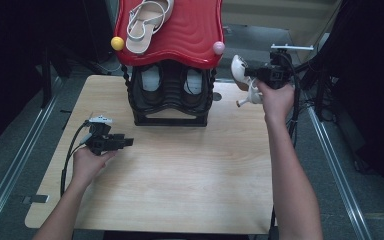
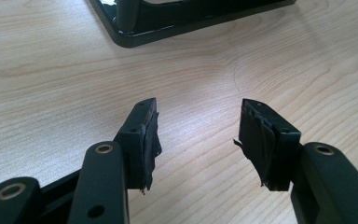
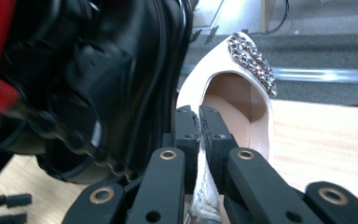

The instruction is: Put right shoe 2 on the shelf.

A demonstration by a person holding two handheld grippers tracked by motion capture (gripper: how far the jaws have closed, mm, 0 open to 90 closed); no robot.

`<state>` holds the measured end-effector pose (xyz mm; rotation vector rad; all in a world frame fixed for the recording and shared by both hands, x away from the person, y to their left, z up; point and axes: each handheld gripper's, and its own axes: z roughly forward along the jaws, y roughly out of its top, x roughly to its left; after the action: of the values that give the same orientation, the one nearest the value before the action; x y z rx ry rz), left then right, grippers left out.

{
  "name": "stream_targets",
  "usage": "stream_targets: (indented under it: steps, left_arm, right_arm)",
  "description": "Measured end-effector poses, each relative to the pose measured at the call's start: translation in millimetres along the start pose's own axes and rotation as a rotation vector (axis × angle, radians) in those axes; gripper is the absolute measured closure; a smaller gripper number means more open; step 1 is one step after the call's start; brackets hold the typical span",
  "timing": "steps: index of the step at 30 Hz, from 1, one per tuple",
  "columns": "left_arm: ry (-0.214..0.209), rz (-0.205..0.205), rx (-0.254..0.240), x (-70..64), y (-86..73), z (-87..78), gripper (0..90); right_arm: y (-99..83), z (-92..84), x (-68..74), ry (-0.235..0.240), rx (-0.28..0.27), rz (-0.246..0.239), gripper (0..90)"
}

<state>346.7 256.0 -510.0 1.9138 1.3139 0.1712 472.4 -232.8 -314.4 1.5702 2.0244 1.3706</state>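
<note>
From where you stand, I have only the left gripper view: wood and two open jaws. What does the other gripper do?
Observer: The right gripper is shut on a white high-heeled shoe, held in the air beside the shoe rack.
Operator: Is something on the rack?
Observer: A white sandal lies on its red top shelf.
Operator: And below?
Observer: A dark pair of shoes sits on the lower shelf.

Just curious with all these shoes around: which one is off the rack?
The white heeled shoe, pinched in the right gripper beside the rack.
</note>
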Motion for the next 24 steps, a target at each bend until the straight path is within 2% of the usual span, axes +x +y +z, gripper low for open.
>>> stream_targets:
  steps: [10, 24]
  left_arm:
    - [0.002, -0.001, 0.006, -0.8, -0.4, 2.3, 47.7]
    - [-0.013, 0.002, 0.028, -1.6, -0.6, 3.1, 47.9]
  right_arm:
    - [33.9, -19.7, 14.8, 0.007, -0.020, 0.003, 88.1]
    - [84.5, -43.4, 50.7, -0.010, -0.054, -0.054, 88.1]
